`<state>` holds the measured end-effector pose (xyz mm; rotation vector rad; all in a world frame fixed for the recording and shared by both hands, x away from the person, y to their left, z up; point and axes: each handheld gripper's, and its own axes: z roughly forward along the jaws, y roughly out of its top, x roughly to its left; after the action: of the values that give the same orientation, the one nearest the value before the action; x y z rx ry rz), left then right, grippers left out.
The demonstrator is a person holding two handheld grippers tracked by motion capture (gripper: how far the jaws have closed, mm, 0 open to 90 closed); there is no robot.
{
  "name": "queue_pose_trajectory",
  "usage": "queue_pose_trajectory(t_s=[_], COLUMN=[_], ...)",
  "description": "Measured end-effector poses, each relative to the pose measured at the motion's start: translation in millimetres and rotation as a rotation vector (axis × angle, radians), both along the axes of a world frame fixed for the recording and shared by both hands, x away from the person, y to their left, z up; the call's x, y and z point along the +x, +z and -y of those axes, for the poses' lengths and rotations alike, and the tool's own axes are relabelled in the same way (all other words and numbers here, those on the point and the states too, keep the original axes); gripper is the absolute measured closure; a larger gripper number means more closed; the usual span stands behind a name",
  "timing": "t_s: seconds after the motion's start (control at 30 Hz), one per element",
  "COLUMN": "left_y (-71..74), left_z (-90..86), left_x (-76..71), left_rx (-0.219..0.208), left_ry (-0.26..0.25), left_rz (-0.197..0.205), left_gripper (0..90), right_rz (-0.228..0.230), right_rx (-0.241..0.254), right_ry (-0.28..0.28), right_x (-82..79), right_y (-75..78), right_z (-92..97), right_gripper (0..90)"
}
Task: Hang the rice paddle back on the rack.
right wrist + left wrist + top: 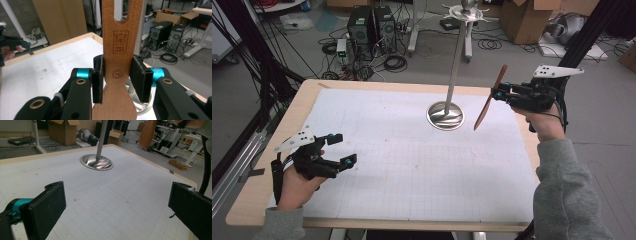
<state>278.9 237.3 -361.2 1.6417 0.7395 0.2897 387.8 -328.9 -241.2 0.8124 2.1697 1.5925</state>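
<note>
A flat wooden utensil (pixel 490 97) with a slot in one end hangs tilted above the table's right side, and my right gripper (pixel 499 93) is shut on its narrow waist. In the right gripper view the pads press both edges of the utensil (pixel 119 55) just below a stamped mark. A tall metal stand (pixel 455 65) with a round dished base (pixel 445 116) rises just left of it, topped by a pronged disc (pixel 466 13). My left gripper (pixel 343 149) rests low over the table's left side, open with nothing between its pads (pixel 50 207). The stand's base (pixel 96 162) lies ahead of it.
The table (pixel 272 175) is covered by a white gridded mat (pixel 412 165). On the floor beyond stand computer towers (pixel 372 30), cables and cardboard boxes (pixel 527 20). A black frame post (pixel 592 30) rises near the right hand.
</note>
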Motion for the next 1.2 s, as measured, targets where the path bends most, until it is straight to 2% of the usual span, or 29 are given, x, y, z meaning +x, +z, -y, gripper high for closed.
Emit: queue_pose_trajectory(t_s=[0.17, 0.23, 0.43, 0.77, 0.87, 1.1, 1.2], left_y=[0.9, 0.9, -1.1, -2.6, 0.1, -0.3, 1.7], left_z=[-1.6, 0.5, 6.5, 2.6, 2.6, 2.1, 0.9], left_x=[-0.9, -1.5, -1.4, -3.2, -5.5, -6.7, -8.6], left_rx=[-0.018, -0.02, -0.007, -0.019, -0.028, -0.019, -0.017], left_ry=[0.001, -0.016, -0.04, -0.032, -0.039, -0.037, -0.03], left_rz=[0.001, 0.005, 0.001, -0.013, -0.001, -0.003, 0.017], left_gripper=[1.7, 1.7, 1.7, 1.7, 1.7, 1.7, 1.8], right_rz=[-0.003, -0.002, 0.005, 0.003, -0.008, 0.008, 0.013], right_rx=[-0.001, -0.007, 0.016, 0.026, 0.04, 0.024, 0.023], right_ry=[-0.011, -0.005, -0.005, -0.024, 0.004, -0.006, -0.019], right_x=[4.6, 7.9, 20.4, 38.8, 42.3, 49.4, 51.3], right_y=[6.5, 9.0, 18.6, 26.8, 29.2, 42.7, 48.1], right_z=[-1.3, -3.3, -6.8, -7.3, -9.5, -15.2, -15.6], right_gripper=[65.0, 65.0, 65.0, 65.0, 65.0, 65.0, 65.0])
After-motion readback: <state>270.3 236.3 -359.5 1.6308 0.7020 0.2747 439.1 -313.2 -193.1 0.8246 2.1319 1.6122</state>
